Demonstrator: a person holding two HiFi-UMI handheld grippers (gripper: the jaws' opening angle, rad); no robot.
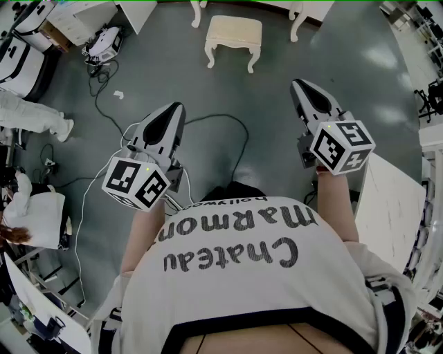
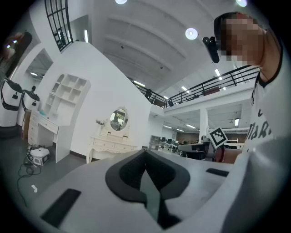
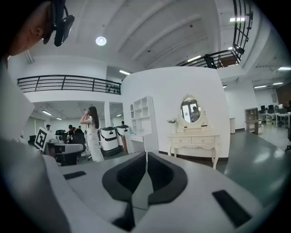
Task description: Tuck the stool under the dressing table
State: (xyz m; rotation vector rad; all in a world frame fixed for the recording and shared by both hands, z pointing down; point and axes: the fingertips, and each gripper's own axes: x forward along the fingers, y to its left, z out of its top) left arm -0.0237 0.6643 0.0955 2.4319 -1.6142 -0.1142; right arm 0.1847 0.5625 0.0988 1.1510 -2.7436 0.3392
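Observation:
A cream stool [image 1: 234,40] with curved legs stands on the grey floor ahead of me, a little out from the white dressing table's legs [image 1: 297,21] at the top edge. The dressing table [image 3: 193,142] with its oval mirror shows far off in the right gripper view, and again as the dressing table [image 2: 111,144] in the left gripper view. My left gripper [image 1: 173,110] and right gripper [image 1: 299,84] are held in front of my chest, well short of the stool. Both are shut with nothing between the jaws, as the left gripper [image 2: 145,152] and right gripper [image 3: 146,155] views show.
Black cables [image 1: 228,138] trail across the floor between me and the stool. A white machine [image 1: 102,43] sits at the upper left, near a desk unit [image 1: 83,17]. A person's legs [image 1: 31,117] are at the left. A white panel [image 1: 391,211] lies to my right.

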